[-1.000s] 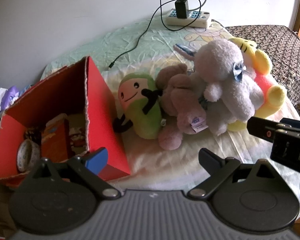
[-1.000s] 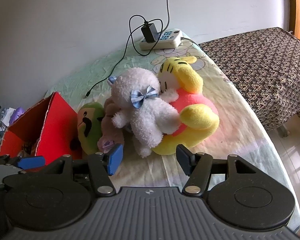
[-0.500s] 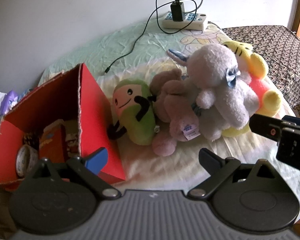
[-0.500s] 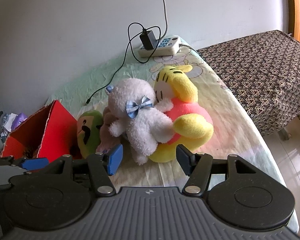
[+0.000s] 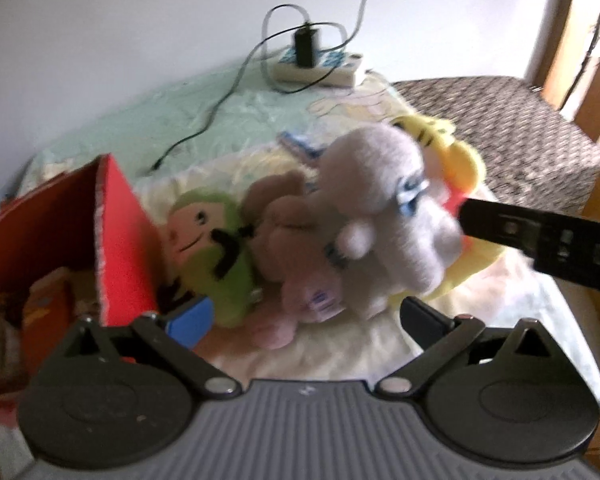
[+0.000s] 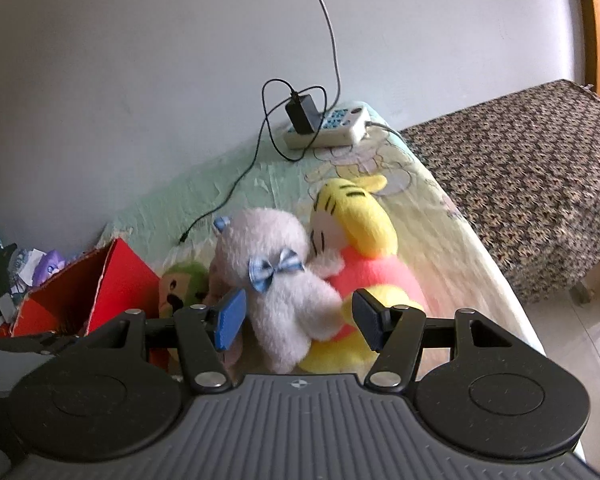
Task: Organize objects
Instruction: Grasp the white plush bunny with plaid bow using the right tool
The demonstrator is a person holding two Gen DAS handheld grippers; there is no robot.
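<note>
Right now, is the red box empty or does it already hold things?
Not empty. The left wrist view shows the open red box holding several blurred items, including something orange. What they are cannot be told.

Ahead of my tongs I count four soft toys in one heap: a white bear [image 6: 284, 280] with a blue bow, a yellow tiger [image 6: 364, 236] just right of it, a green one [image 5: 216, 248] to the left, and a pinkish-brown one [image 5: 296, 256] between green and white. One red box [image 5: 120, 232] sits left of them. One power strip [image 6: 332, 126] lies far ahead, with one black charger [image 6: 302, 114] plugged in.
</note>
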